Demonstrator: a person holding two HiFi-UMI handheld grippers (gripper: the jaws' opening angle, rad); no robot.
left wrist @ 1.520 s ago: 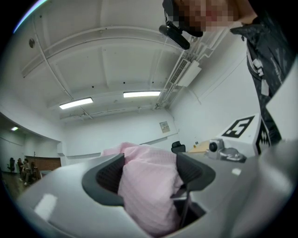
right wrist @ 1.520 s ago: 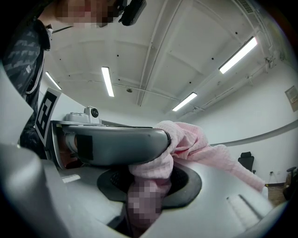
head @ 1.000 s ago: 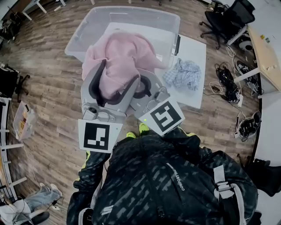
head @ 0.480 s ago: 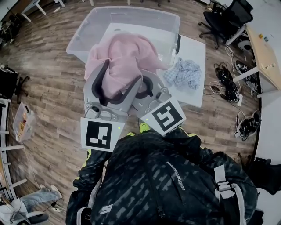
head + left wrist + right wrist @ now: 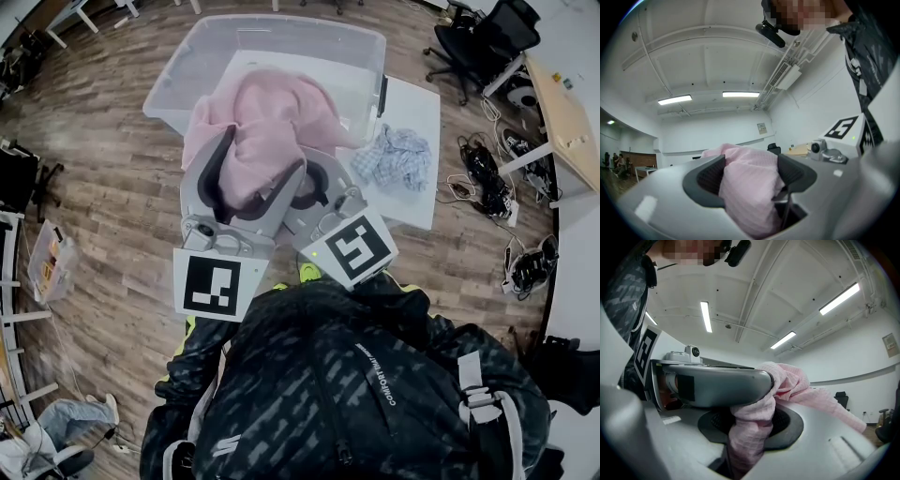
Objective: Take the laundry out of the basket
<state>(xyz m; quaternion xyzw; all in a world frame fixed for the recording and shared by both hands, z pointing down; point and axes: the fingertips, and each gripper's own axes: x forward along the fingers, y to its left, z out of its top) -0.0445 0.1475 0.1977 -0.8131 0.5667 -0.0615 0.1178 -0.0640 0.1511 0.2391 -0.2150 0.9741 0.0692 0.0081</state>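
A pink cloth (image 5: 267, 117) hangs bunched above the near rim of a clear plastic basket (image 5: 178, 66). Both grippers hold it, side by side, in front of the person. My left gripper (image 5: 251, 173) has its jaws wide, and a thick wad of the pink cloth (image 5: 750, 187) fills the gap and touches both dark pads. My right gripper (image 5: 322, 183) pinches a narrower fold of the pink cloth (image 5: 752, 432) between its upper jaw and lower pad, at the right gripper (image 5: 757, 404). The basket's inside is largely hidden behind the cloth.
A blue-and-white checked garment (image 5: 394, 157) lies crumpled on a white sheet (image 5: 417, 103) right of the basket. An office chair (image 5: 487, 42), a light wooden table (image 5: 567, 112) and tangled cables with shoes (image 5: 487, 173) line the right side. The floor is wood.
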